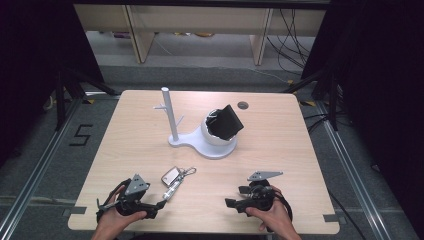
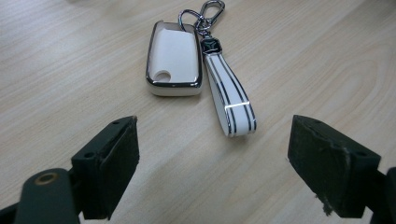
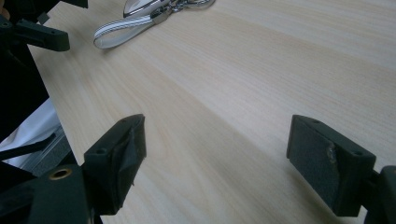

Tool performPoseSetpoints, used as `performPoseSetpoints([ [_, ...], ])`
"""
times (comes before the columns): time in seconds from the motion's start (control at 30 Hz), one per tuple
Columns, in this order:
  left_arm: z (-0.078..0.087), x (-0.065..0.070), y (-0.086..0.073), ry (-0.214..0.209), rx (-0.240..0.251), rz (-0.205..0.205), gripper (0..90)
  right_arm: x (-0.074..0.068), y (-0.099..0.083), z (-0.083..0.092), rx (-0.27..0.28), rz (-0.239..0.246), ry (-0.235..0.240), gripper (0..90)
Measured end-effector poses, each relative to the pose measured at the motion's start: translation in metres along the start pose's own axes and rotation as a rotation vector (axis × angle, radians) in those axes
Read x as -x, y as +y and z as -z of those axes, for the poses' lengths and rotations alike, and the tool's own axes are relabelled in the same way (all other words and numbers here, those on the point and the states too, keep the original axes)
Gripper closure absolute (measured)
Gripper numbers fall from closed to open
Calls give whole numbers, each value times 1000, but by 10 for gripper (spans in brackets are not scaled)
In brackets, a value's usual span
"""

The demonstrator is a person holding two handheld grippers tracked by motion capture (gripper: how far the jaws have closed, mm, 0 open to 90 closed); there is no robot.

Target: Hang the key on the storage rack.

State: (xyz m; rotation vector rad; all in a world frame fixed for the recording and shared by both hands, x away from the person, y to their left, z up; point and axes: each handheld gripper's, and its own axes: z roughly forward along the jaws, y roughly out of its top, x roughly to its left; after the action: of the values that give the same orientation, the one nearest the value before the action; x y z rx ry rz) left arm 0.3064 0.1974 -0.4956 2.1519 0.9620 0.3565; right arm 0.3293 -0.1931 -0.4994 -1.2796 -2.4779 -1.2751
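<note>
The left tool (image 1: 162,204) rests low at the near left of the wooden surface (image 1: 280,145), its jaws apart with nothing between them. Just ahead of it lies the white key fob (image 2: 174,60), flat, its striped strap (image 2: 230,95) alongside. Farther back stands a white stand (image 1: 200,137) bearing a black wallet (image 1: 227,121). At the near right, the right tool (image 1: 231,198) has its jaws spread wide over bare wood.
</note>
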Motion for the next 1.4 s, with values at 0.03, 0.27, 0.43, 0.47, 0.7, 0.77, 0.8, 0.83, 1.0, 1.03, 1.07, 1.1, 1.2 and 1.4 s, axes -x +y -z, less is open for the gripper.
performPoseSetpoints([
  [0.03, -1, 0, 1, 0, 8, 2, 163, -1, -1, 1, 1, -17, 5, 209],
  [0.27, -8, -1, 24, -13, 35, -15, 168, -1, -2, 3, 10, 2, -11, 214],
  [0.43, -16, -4, 44, -27, 12, -67, 209, -1, -2, 4, 13, 22, -29, 219],
  [0.47, -19, -6, 47, -29, 8, -68, 223, -2, -2, 4, 9, 11, -22, 223],
  [0.7, -41, -8, 77, -26, -98, -172, 313, 0, -2, 3, 14, 8, -12, 229],
  [0.77, -46, -10, 86, -34, -131, -214, 368, 0, -2, 3, 12, 10, -14, 230],
  [0.8, -51, -11, 92, -37, -159, -232, 368, 0, -2, 3, 8, 8, -17, 231],
  [0.83, -54, -10, 96, -45, -183, -235, 375, 0, -2, 2, 11, -4, -7, 232],
  [1.0, -69, -9, 112, -74, -302, -317, 437, -2, -2, 3, -5, 1, -27, 236],
  [1.03, -72, -8, 114, -72, -309, -319, 437, -2, -2, 3, -5, 1, -27, 236],
  [1.07, -75, -7, 116, -73, -323, -328, 443, -1, -2, 2, -4, 21, -28, 238],
  [1.1, -77, -7, 118, -75, -335, -339, 458, -1, -2, 2, -7, 18, -19, 239],
  [1.2, -88, -6, 124, -86, -372, -356, 488, -3, -2, 2, -11, 2, -12, 241],
  [1.4, -98, -7, 129, -81, -415, -357, 540, -1, -1, 2, -5, 20, -18, 242],
])
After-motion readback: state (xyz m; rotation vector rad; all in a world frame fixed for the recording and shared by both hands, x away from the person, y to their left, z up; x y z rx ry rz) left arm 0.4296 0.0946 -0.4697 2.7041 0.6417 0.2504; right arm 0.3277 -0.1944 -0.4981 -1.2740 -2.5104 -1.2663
